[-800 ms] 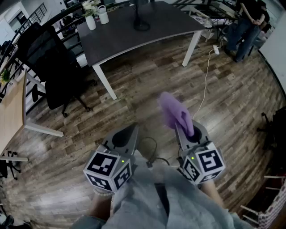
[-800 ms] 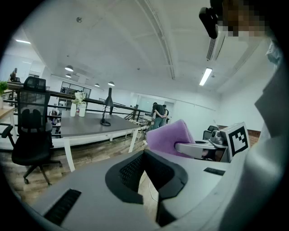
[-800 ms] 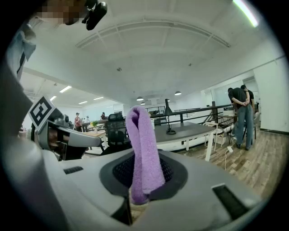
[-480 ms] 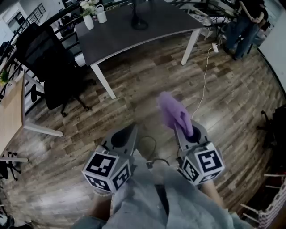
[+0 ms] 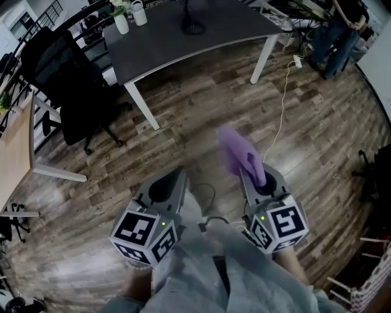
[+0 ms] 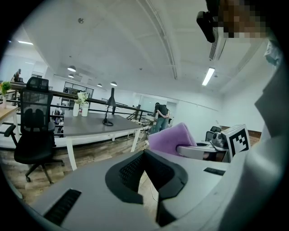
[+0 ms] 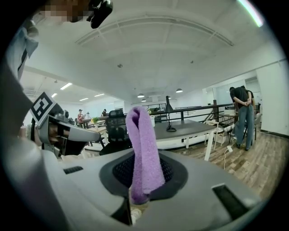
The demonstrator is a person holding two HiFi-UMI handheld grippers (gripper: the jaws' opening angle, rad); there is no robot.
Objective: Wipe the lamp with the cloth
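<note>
— What do we see at the jaws?

— The jaws of our right gripper (image 7: pixel 143 178) are clamped on the purple cloth (image 7: pixel 142 135). It is folded over itself and stands up out of them, past their tips. The jaws of our left gripper (image 6: pixel 145 155) meet at their tips with nothing between them; only floor shows through the gap lower down.

— And how do we hold the two?

— Side by side, close in front of our body, both pointing forward over the wooden floor (image 5: pixel 201 122). The left one sits slightly lower in the head view, and our grey sleeves show beneath both.

— Where is the lamp?

— The black desk lamp (image 5: pixel 192 23) stands on the dark table (image 5: pixel 183 52) ahead of us, well apart from the cloth. Its round base rests near the far edge of the table.

— What else do we make out?

— A white vase with flowers (image 5: pixel 122 23) and a white jug (image 5: pixel 140 13) stand at the table's left end. A black office chair (image 5: pixel 67 79) is to the left of the table. A white cable (image 5: pixel 278 119) runs across the floor to a power strip (image 5: pixel 298 61) beside the table's right leg. A person (image 5: pixel 333 36) stands beyond it.
</note>
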